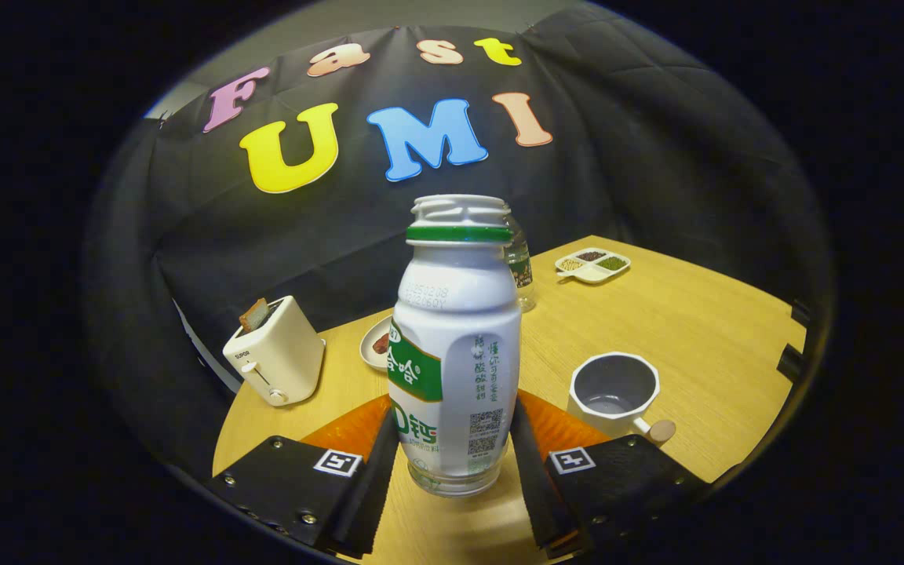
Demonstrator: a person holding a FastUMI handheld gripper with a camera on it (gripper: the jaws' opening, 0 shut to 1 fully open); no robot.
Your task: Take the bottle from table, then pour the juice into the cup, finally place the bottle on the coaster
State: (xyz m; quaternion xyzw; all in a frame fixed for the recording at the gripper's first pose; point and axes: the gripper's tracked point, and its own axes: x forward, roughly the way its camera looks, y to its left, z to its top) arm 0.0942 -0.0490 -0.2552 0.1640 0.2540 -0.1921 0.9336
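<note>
**Two fingers closed on one open bottle, one cup waiting to the side**

Two fingers pressed on the lower sides of the bottle, one on each side, so the gripper was closed on it. The bottle stood upright between them, its cap off and its green neck ring on top. I judge it was kept vertical so that no juice could spill before reaching the cup. Its base seemed a little above the table, but I cannot say this for sure. Just behind the bottle, between the fingers, lay one orange coaster, probably the place for the final step.

Beyond the fingers, to the right, stood one white cup with a round knob on its handle, open and near enough for pouring. To the left stood one toaster with one slice in its slot. Behind the bottle were one small plate, one clear water bottle, and, farther away, one divided dish with three kinds of grains.
</note>
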